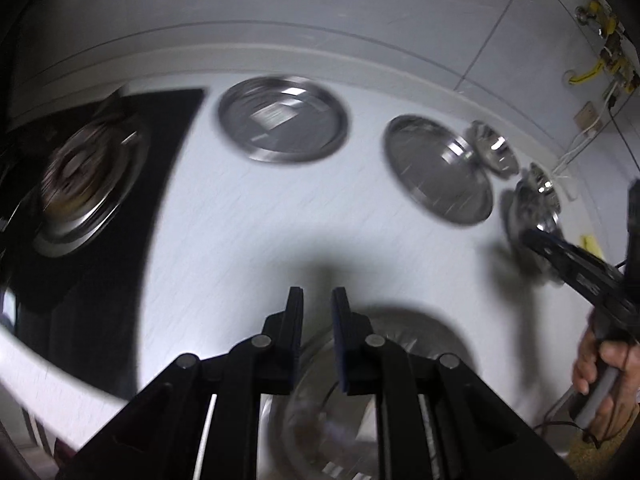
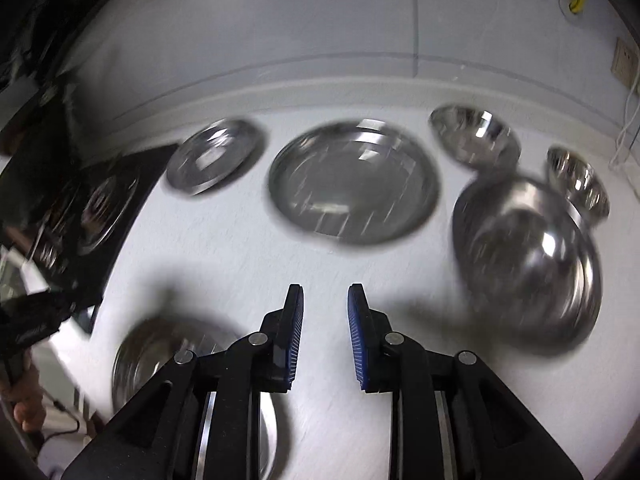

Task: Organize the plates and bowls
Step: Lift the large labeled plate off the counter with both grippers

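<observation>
Steel dishes lie on a white counter (image 2: 224,248). In the right wrist view I see a small plate (image 2: 214,156), a large plate (image 2: 354,184), a big bowl (image 2: 528,256), two small bowls (image 2: 474,136) (image 2: 578,180) and a bowl (image 2: 160,356) at the near left. My right gripper (image 2: 325,306) is open and empty above the counter. In the left wrist view my left gripper (image 1: 316,306) is open and empty above a bowl (image 1: 400,360); two plates (image 1: 282,118) (image 1: 438,168) lie beyond. The frames are blurred.
A black gas hob (image 1: 100,200) with a burner sits at the left; it also shows in the right wrist view (image 2: 92,208). A white wall with a raised counter edge (image 2: 320,92) runs behind. Sockets and cables (image 1: 600,60) hang at the far right.
</observation>
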Motion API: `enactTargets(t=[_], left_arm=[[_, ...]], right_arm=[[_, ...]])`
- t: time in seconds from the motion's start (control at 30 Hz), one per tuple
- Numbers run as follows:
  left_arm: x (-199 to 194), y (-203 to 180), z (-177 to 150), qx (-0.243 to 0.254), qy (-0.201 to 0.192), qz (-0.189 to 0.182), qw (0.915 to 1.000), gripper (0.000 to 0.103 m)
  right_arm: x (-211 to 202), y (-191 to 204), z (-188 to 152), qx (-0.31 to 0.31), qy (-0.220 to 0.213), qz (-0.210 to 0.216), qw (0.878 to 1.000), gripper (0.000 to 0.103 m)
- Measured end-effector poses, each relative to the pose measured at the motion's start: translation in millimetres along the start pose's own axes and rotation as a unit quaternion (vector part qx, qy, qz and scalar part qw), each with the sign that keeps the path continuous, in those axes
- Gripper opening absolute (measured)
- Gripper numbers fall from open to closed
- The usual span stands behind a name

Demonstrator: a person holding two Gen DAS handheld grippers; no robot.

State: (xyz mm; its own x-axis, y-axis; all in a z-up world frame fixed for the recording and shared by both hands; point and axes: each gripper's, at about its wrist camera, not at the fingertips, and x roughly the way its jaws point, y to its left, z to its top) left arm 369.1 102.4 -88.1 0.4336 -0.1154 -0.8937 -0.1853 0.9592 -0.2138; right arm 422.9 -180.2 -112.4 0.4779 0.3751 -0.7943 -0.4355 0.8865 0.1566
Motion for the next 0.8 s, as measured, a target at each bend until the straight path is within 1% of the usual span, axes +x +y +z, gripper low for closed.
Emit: enactTargets(t=[0.07,0.13,0.2,0.23,0.3,0.33,0.43,0.5,0.57,0.67,0.8], left_arm=[[17.3,-14.0,24.9,0.003,0.001,-0.010,0.9999,0.015],[38.7,-24.2,48.2,0.000,0.009,-0.019,0.9998,0.015],[57.9,-35.2,69.3,-0.003,0.018,-0.035,0.9992,0.015],[67.9,-38.9,78.0,-0.007,0.026,-0.042,0.9987,0.015],[88.4,-45.7,91.9,-0.016,0.042,-0.066,0.9968,0.015],[96.2,-48.6,96.4,-0.020,0.049,-0.071,0.9961,0.015],[117.2,-54.7,108.5,-0.030,0.067,-0.088,0.9934,0.015],[126.9,-57.4,114.0,-0.036,0.074,-0.090,0.9925,0.015],[136.3,-62.0,119.2,-0.034,0.083,-0.097,0.9912,0.015],[147.6,-65.2,124.4,-0.040,0.088,-0.096,0.9907,0.015],[154.5,-65.4,129.0,-0.053,0.090,-0.108,0.9886,0.014]], right_arm=[[15.1,-9.6,28.4,-0.004,-0.003,-0.031,1.000,0.020],[33.6,-18.9,50.6,0.002,0.005,-0.047,0.999,0.020],[51.5,-27.7,68.5,0.003,0.015,-0.058,0.998,0.020],[63.6,-32.8,77.5,0.002,0.028,-0.061,0.998,0.020],[81.0,-42.6,89.3,0.009,0.045,-0.068,0.997,0.020],[89.8,-48.2,95.3,0.015,0.053,-0.072,0.996,0.020],[106.2,-57.2,104.3,0.024,0.075,-0.066,0.995,0.023],[113.2,-58.5,107.5,0.021,0.087,-0.074,0.993,0.031],[118.8,-59.8,110.0,0.018,0.093,-0.076,0.993,0.032],[125.3,-62.8,111.4,0.018,0.103,-0.077,0.991,0.032],[134.4,-67.1,116.3,0.014,0.113,-0.083,0.990,0.032]])
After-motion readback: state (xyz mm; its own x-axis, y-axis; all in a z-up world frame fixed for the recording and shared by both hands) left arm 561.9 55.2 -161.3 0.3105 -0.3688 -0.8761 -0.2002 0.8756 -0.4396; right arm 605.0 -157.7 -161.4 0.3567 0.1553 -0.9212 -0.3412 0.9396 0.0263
